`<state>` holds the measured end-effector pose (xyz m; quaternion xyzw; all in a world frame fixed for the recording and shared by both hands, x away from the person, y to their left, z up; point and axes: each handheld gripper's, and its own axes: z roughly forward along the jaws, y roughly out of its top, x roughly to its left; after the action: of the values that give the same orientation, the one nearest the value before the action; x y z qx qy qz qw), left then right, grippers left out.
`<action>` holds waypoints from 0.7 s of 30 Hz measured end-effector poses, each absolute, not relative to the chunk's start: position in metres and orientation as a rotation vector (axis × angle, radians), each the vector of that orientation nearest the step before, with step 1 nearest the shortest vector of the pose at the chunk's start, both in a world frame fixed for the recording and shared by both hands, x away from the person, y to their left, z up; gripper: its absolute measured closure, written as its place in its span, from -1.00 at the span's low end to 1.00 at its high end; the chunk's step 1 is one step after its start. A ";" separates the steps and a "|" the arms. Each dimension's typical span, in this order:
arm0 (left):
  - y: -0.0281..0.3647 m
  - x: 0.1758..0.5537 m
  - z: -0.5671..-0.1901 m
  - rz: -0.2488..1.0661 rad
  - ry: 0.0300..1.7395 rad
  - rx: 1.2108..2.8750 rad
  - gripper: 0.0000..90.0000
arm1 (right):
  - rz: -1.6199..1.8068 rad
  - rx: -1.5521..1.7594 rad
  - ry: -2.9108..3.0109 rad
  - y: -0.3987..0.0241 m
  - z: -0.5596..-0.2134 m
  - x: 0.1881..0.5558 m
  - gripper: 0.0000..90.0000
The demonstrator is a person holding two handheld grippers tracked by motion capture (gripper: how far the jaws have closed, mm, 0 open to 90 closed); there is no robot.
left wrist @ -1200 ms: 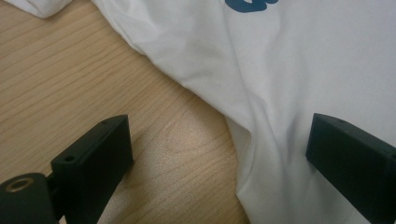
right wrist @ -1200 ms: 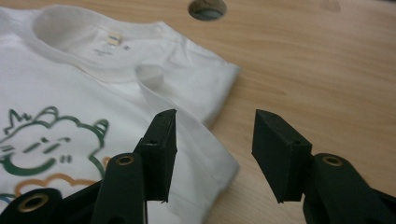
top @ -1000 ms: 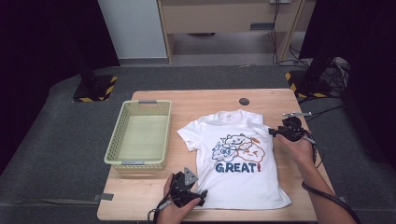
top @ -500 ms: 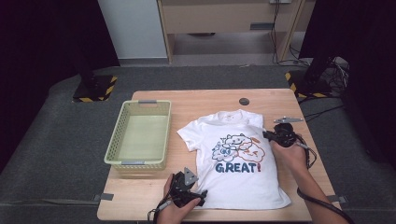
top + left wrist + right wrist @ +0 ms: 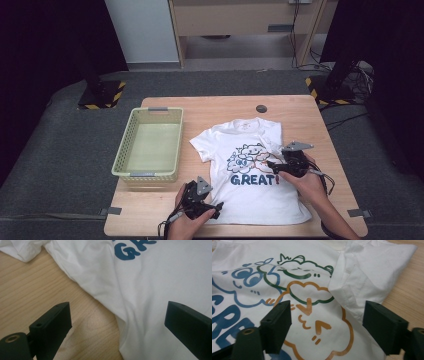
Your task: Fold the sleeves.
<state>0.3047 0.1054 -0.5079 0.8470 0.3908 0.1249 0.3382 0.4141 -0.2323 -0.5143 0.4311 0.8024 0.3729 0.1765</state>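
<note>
Sleeve (image 5: 272, 134) folded inward, white T-shirt (image 5: 252, 192) flat

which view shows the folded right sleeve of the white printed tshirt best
The right gripper view: the folded white sleeve lies large over the chest, creases clear. The high view shows it small; the left gripper view shows plain hem fabric.

We see a white T-shirt (image 5: 250, 190) lying face up on the right half of the table (image 5: 165, 212), hem at the near edge, collar toward the far edge. Its chest shows cartoon clouds above blue lettering "GREAT!". The right-hand sleeve (image 5: 372, 272) is folded inward over the body.
</note>
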 end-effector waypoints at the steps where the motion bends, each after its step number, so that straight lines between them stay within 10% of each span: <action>1: 0.103 0.307 -0.505 0.327 1.010 2.213 -0.85 | 1.064 1.220 2.275 -0.232 -0.515 0.412 -0.73; 21: 0.081 0.409 -0.472 0.472 1.173 2.202 -0.79 | 1.128 1.093 2.329 -0.249 -0.503 0.367 -0.79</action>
<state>0.4092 0.0810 -0.4719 0.8281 0.4412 0.1774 0.2967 0.3670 -0.2492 -0.5029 0.3837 0.8176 0.3962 0.1656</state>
